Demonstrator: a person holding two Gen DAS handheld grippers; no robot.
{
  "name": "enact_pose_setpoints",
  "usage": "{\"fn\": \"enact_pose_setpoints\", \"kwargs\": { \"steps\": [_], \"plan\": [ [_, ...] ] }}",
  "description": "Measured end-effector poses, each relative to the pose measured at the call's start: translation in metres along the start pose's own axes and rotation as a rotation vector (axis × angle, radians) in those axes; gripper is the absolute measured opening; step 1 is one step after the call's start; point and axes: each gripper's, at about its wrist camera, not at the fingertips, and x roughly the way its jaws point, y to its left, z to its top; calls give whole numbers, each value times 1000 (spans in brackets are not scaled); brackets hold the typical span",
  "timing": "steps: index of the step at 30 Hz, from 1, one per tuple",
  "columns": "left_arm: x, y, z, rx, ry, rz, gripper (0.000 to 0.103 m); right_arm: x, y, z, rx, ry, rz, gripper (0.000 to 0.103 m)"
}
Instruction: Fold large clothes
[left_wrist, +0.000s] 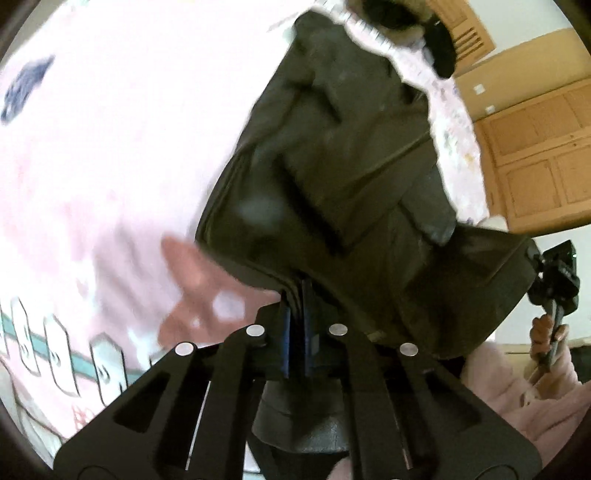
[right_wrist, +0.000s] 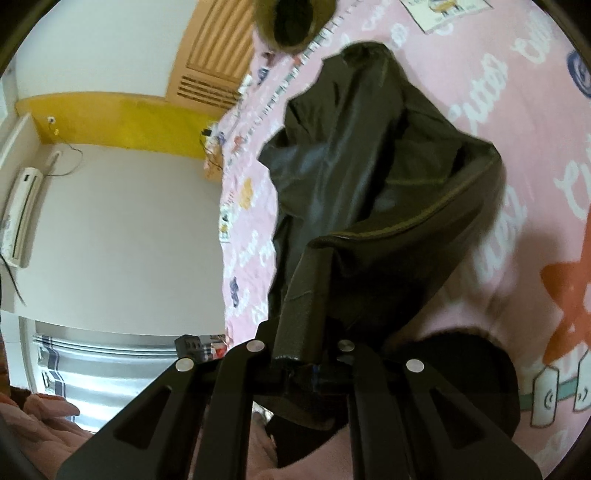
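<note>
Dark leather jacket (left_wrist: 332, 155) is lifted off the pink printed bedsheet (left_wrist: 110, 147), hanging bunched above it. Left tool (left_wrist: 297, 314) is pinched narrow on one jacket edge; right tool (right_wrist: 306, 354) is clamped on another edge. No neat fold visible yet: I'd call it early, still needs laying flat on the bedsheet and folding.

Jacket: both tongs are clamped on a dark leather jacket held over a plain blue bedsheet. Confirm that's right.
Not quite. Both the left tongs and the right tongs do clamp the dark jacket, but the bedsheet is pink with printed lettering and cartoons, not plain blue. The right wrist view shows it clearly.
</note>
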Motion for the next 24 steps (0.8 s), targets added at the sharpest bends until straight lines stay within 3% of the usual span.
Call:
{"fn": "enact_pose_setpoints", "kwargs": {
  "steps": [4,8,14,18,24],
  "plan": [
    [-9,-27,38,72,-51,-5,5,-7,12,25,-31,-64,76,7],
    [-4,-67,99,168,-116,-9,5,-1,25,64,-91,-110,136,7],
    [20,-103,205,236,-162,19,5,23,47,160,-196,-163,162,7],
    [40,-99,274,195,-172,38,5,42,57,229,-223,-184,150,7],
    [70,-54,372,40,-196,33,5,81,34,352,-147,-210,71,7]
  ]
}}
